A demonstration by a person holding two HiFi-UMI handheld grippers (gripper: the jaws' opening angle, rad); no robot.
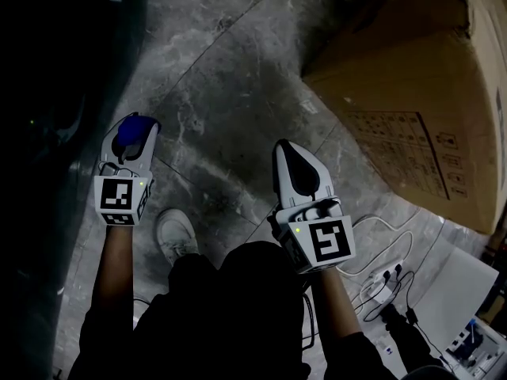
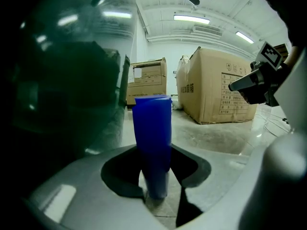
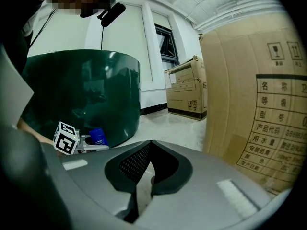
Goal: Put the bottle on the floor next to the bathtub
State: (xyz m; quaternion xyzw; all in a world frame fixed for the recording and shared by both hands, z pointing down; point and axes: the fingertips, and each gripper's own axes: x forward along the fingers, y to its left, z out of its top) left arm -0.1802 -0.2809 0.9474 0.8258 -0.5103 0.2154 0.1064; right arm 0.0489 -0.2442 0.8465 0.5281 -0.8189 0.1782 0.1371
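Note:
A blue bottle (image 1: pixel 136 123) stands upright between the jaws of my left gripper (image 1: pixel 131 137), which is shut on it. In the left gripper view the bottle (image 2: pixel 152 143) fills the middle, pinched at its lower part by the gripper (image 2: pixel 158 195). It is held low over the marble floor, right beside the dark green bathtub (image 1: pixel 47 133) (image 2: pixel 57 95). I cannot tell whether its base touches the floor. My right gripper (image 1: pixel 295 153) (image 3: pixel 141 176) hovers to the right, shut and empty. From there I see the bottle (image 3: pixel 98 136) against the tub wall (image 3: pixel 81 90).
A big cardboard box (image 1: pixel 412 93) (image 3: pixel 254 104) stands on the right. Smaller boxes (image 2: pixel 146 80) sit at the far wall. The person's white shoe (image 1: pixel 174 232) is below the left gripper. Cables and a power strip (image 1: pixel 384 271) lie at the lower right.

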